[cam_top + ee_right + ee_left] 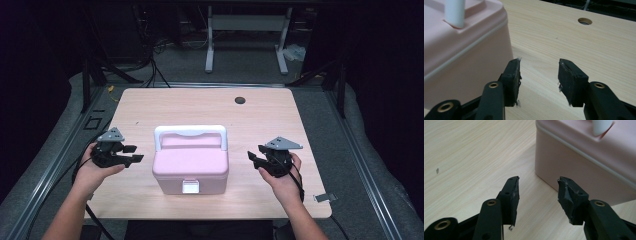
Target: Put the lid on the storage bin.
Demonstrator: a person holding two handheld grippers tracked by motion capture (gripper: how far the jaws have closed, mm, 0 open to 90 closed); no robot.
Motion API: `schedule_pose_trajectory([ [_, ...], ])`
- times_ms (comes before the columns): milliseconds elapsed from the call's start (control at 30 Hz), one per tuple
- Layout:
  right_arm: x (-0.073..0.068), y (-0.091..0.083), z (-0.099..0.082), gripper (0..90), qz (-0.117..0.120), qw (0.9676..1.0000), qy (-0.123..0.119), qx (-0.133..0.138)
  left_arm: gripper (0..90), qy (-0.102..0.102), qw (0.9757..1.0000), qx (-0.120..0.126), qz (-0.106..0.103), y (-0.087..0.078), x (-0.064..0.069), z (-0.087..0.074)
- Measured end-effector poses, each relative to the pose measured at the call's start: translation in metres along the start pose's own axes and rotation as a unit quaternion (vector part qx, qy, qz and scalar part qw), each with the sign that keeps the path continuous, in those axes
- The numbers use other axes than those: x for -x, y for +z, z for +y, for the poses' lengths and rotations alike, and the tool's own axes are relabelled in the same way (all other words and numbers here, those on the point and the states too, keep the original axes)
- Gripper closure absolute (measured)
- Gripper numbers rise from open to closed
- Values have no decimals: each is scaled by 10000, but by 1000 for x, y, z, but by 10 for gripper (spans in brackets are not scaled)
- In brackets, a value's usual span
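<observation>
A pink lidded box [190, 166] with a white carry handle [190, 132] and a white front latch [190, 187] stands in the middle of the wooden table [210, 107]. My left gripper [136, 153] hovers a short way left of the box, open, nothing between its jaws. In the left gripper view the box's side wall [584, 162] lies just past the left gripper [538, 182]. My right gripper [251, 159] is held open a little right of the box. In the right gripper view the box [461, 50] sits to the left of the right gripper [539, 64].
A round cable hole [240, 100] sits near the table's far edge, also in the right gripper view as the hole [584, 21]. A small metal clip [325, 197] lies off the front right corner. Beyond the table stand a white frame [247, 35] and floor cables.
</observation>
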State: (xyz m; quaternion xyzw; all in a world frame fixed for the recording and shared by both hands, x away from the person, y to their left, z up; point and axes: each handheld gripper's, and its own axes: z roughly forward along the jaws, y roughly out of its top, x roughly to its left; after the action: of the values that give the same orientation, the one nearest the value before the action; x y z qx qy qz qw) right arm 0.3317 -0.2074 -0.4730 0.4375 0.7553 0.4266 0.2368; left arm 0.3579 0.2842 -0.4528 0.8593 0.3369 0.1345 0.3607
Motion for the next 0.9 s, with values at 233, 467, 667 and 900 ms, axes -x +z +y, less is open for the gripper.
schedule_pose_trajectory([
  [233,5,3,-15,431,-85,9999,34,-67,473,-364,9991,199,-66,13,1,-30],
  [467,4,15,-29,399,-76,9998,79,-170,461,-324,9994,-46,-99,33,3,-47],
  [667,2,22,-36,397,-124,9997,-14,-221,458,-310,9995,-103,-36,41,3,-56],
  [900,3,31,-44,396,-91,9990,-156,-413,457,-309,9989,-335,-74,52,2,-64],
])
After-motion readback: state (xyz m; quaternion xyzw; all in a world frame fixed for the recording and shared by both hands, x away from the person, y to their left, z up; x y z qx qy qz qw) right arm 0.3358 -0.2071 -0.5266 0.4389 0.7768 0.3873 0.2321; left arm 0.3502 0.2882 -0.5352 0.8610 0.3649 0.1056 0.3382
